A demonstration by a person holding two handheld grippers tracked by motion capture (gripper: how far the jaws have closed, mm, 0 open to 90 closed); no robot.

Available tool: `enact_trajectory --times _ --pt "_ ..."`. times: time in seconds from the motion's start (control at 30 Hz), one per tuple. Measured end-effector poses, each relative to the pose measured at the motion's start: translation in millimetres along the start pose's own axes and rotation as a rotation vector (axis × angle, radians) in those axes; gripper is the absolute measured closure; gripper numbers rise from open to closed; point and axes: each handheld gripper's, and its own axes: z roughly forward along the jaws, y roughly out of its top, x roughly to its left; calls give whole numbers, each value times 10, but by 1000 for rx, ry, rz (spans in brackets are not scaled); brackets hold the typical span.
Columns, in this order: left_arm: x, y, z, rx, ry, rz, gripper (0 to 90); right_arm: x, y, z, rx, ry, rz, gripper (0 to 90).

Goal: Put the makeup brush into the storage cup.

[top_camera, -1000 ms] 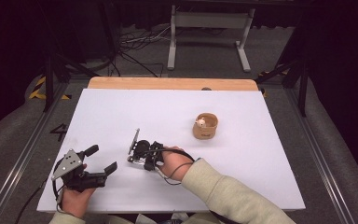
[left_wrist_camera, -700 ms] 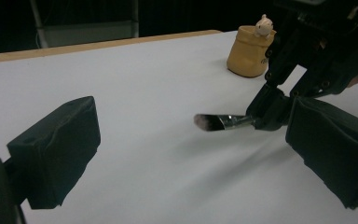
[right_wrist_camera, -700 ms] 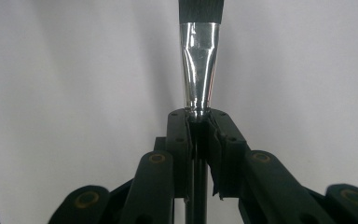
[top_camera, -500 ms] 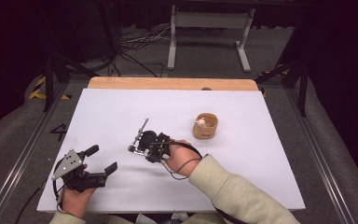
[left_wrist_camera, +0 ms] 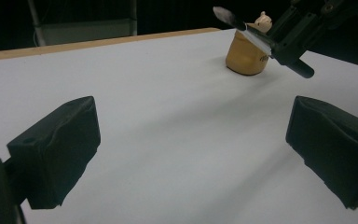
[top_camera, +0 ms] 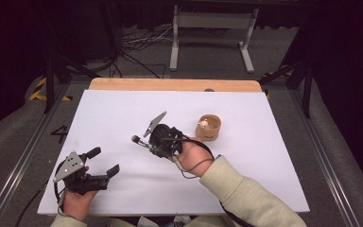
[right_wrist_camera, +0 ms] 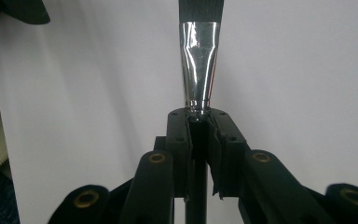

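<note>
The right gripper (top_camera: pixel 147 140), clamped on a brush (right_wrist_camera: pixel 199 60), has lifted toward the cup (top_camera: pixel 208 127), probably to drop it in; the left gripper (top_camera: pixel 105 161) rests open.

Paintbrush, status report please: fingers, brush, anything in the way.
Right gripper shut on paintbrush, off the table. Left gripper open, empty. Wooden cup stands beside the right gripper, apart. Nothing blocking.

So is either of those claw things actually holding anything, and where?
The right gripper clamps a paintbrush by its handle, just below the metal ferrule. The left gripper is open and holds nothing.
</note>
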Motion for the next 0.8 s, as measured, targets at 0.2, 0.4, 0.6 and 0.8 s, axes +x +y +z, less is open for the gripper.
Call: enact_trajectory --times 0.2,0.4,0.6,0.8 --pt "-2 0 1 3 -1 -1 36 -58 -59 -92 -69 -12 21 799" --pt "0 -3 9 8 -9 2 35 -88 -164 -196 -152 -29 44 799" --pt "-5 -2 11 8 -8 2 35 -132 -287 -336 -276 -48 72 798" --pt "-8 -3 14 11 -11 -1 36 -155 -401 -417 -362 -58 81 798"
